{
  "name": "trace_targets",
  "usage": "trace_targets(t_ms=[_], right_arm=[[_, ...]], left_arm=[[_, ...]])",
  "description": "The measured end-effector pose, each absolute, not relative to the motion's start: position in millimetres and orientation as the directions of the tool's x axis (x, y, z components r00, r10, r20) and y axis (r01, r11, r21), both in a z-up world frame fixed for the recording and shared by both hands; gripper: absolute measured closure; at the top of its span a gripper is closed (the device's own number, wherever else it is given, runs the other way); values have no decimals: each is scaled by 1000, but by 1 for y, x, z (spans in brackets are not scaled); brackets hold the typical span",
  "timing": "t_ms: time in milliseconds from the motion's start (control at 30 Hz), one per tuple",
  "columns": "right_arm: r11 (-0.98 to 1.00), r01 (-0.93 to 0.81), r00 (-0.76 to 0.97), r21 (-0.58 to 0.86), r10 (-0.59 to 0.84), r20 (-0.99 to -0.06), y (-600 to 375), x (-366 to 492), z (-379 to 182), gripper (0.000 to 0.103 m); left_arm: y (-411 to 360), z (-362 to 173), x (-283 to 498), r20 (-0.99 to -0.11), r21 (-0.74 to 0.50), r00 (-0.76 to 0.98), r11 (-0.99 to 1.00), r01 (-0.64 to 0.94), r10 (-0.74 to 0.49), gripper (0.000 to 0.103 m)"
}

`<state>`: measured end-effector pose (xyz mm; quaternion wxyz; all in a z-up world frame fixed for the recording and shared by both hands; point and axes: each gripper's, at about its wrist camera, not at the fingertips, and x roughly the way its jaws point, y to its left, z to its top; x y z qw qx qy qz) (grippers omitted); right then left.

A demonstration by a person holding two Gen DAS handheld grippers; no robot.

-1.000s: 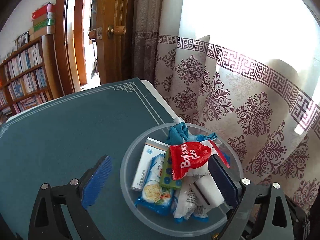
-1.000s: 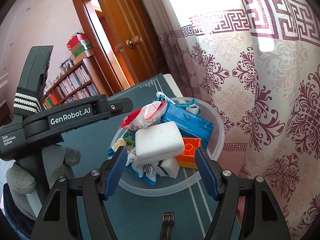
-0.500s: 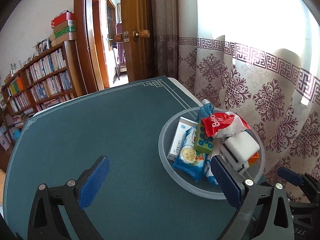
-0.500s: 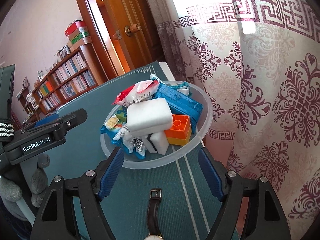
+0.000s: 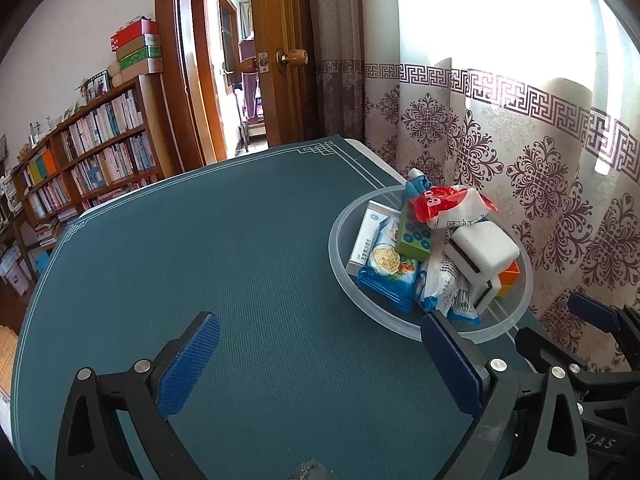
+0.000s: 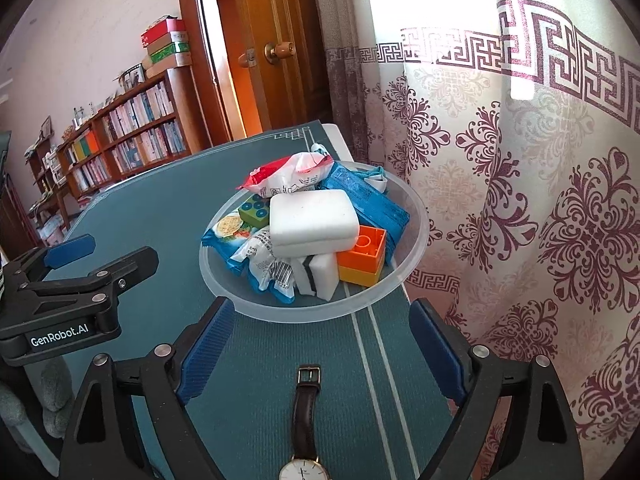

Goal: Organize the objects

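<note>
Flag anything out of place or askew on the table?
The wristwatch lies alone on the mat, outside the clear bowl that holds everything else. In the bowl, the white sponge sits tilted on top of a loose heap. Nothing looks spilled or damaged.

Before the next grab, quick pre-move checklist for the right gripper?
1. Right gripper empty: ok, jaws opening, nothing between them.
2. Wristwatch reachable: ok, lies on the mat just ahead of it, outside the bowl.
3. Clear plastic bowl has room: not ok, heaped; white sponge sits on top.
4. Left gripper clear of path: ok, open, over bare mat.
5. Watch fully visible: cannot tell, dial cut by frame edge.
</note>
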<state>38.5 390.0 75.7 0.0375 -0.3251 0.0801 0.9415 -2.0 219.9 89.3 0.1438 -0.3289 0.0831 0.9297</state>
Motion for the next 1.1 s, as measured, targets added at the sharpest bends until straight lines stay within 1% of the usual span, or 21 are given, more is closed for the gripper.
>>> trace_targets(t_ms=[200,367,567,833,1100], right_arm=[[-983,-150,-792,107,54,-608,392,39,76,2],[-987,-143,-785,70,70,-616,389,37,74,1],[-990,-137,-781,29,90,-617,383,36,74,1],[-989,-142,-772,38,86,-629,383,36,70,1],[-990,-134,-767,44,76,-637,383,35,67,1]], left_arm=[[220,86,-1,-647,62,-734,-945,-321,208,0],[220,82,-2,-668,53,-715,-946,-321,205,0],[219,82,-1,-666,43,-713,-944,-327,217,0],[219,84,2,-664,16,-702,-934,-357,257,0],[221,84,4,-659,28,-706,-930,-367,259,0]])
